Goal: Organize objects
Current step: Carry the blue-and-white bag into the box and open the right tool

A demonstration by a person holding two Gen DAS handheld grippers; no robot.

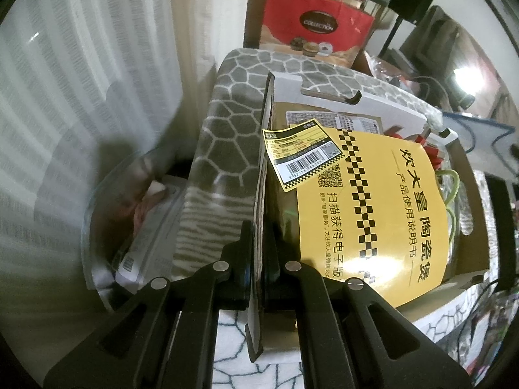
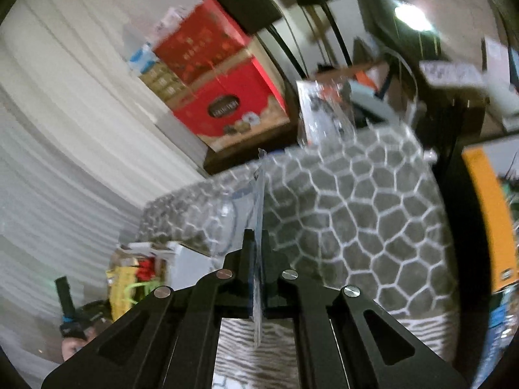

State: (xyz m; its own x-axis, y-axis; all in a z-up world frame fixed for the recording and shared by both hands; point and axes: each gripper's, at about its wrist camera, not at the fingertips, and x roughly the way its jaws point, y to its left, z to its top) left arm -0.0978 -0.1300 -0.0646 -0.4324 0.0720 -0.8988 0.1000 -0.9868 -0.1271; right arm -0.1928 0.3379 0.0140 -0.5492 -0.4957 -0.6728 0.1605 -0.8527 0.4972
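the grey blanket with the white honeycomb pattern (image 1: 227,123) is the biggest thing in front of me, draped over a bulky rounded shape; it fills the right wrist view too (image 2: 363,214). white curtains (image 1: 81,81) hang along the left side. behind the blanket stand stacked red gift boxes (image 1: 314,22), also in the right wrist view (image 2: 227,97).

the cardboard box (image 1: 353,97) sits on the blanket, open at the top. inside it lies a yellow manual (image 1: 382,201) with black checker stripes and chinese print, a barcode label at its upper left corner. red and green things (image 1: 444,175) show at the box's far side; i cannot tell what they are.

my left claw (image 1: 258,253) is closed tight on the box's left cardboard wall, one finger on each face of it.

my right claw (image 2: 258,253) is pinched narrow on a thin clear plastic packet (image 2: 259,201), held edge-on and upright above the blanket; its contents are blurred.
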